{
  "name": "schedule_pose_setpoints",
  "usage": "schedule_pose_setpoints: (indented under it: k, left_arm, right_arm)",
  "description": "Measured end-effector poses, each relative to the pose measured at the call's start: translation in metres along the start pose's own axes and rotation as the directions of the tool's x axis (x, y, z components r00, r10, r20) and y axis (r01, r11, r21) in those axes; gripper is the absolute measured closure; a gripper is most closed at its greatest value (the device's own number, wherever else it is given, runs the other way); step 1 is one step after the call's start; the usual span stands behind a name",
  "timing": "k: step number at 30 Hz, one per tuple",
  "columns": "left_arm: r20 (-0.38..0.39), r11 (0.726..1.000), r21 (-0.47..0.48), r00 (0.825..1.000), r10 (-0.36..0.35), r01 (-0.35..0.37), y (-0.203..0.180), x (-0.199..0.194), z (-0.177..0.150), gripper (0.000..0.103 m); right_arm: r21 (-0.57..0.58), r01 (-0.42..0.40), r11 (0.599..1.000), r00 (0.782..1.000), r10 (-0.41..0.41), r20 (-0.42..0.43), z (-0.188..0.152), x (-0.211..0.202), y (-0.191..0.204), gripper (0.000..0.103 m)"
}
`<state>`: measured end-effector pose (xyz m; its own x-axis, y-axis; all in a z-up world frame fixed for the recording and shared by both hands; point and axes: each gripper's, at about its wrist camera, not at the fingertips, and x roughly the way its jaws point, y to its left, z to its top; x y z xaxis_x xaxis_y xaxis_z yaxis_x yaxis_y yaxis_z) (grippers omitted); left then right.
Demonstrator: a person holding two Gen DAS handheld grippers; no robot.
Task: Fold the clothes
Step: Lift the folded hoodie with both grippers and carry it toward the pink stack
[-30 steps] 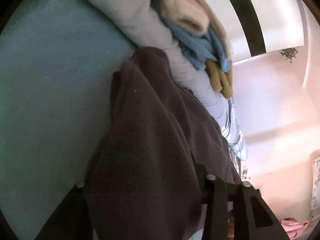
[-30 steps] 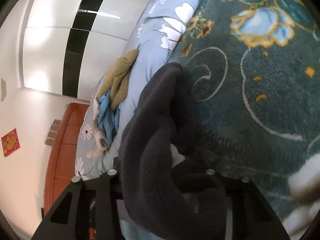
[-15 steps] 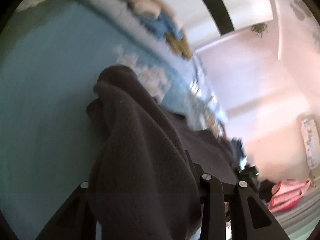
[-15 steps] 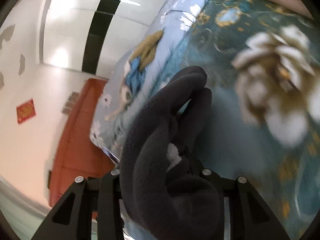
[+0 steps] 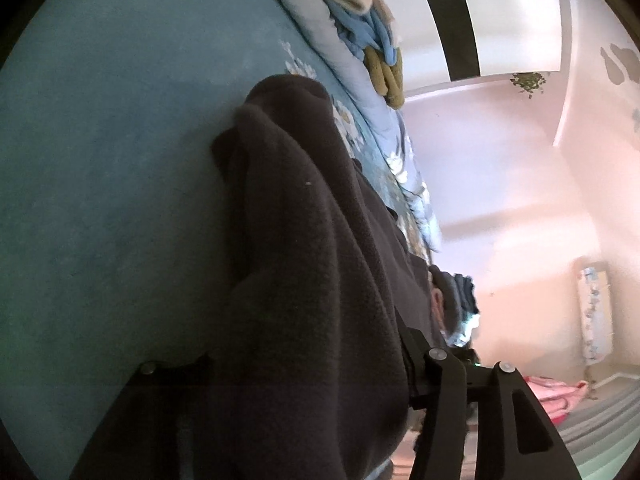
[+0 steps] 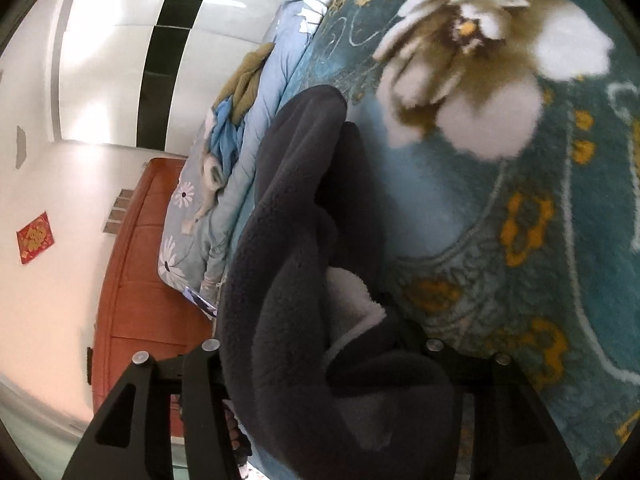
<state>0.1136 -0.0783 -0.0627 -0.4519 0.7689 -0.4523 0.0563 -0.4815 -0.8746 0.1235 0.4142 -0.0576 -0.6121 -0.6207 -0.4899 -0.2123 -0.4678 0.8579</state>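
A dark grey fleece garment fills the middle of the left wrist view, bunched between the black fingers of my left gripper, which is shut on it. In the right wrist view the same dark fleece garment shows a white fluffy lining, and my right gripper is shut on it too. The garment hangs just over a teal floral blanket on the bed. The fingertips of both grippers are hidden by the cloth.
A light blue daisy-print quilt lies along the bed edge with a pile of blue, olive and beige clothes on it. An orange-brown headboard and white walls stand beyond. Pink cloth lies on the floor.
Both grippers have swung with the garment still held; the views tilted and shifted across the blanket, so a large white flower now shows on the right. The grips have not changed.
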Motion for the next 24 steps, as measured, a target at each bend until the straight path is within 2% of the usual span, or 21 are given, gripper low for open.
schedule_pose_setpoints:
  k: [4,8,10,13,16,24]
  left_arm:
    - [0.050,0.998,0.005,0.997,0.064,-0.064,-0.009,0.006,-0.002,0.046]
    - [0.102,0.994,0.030,0.989,0.105,-0.108,-0.022,0.002,-0.009,0.060]
    - [0.119,0.991,0.047,0.986,0.120,-0.126,-0.034,0.004,-0.010,0.063]
    - [0.129,0.988,0.100,0.986,0.105,-0.118,-0.062,0.000,-0.013,0.064]
    - [0.139,0.982,0.152,0.986,0.090,-0.111,-0.091,-0.005,-0.016,0.065]
    - [0.161,0.952,0.290,0.986,0.048,-0.093,-0.166,-0.017,-0.024,0.065]
  right_arm:
    - [-0.004,-0.007,1.000,1.000,0.007,0.021,0.001,0.003,0.003,0.049]
    - [-0.009,-0.037,0.999,0.999,0.037,-0.006,0.006,-0.001,0.008,0.056]
    - [-0.032,-0.036,0.999,0.999,0.035,-0.016,0.010,-0.004,0.017,0.058]
    - [-0.092,-0.035,0.995,0.999,0.034,-0.017,0.016,-0.013,0.037,0.059]
    - [-0.131,-0.077,0.988,0.997,0.076,-0.014,0.020,-0.027,0.053,0.059]
    - [-0.240,-0.097,0.966,0.995,0.100,-0.002,0.048,-0.091,0.088,0.060]
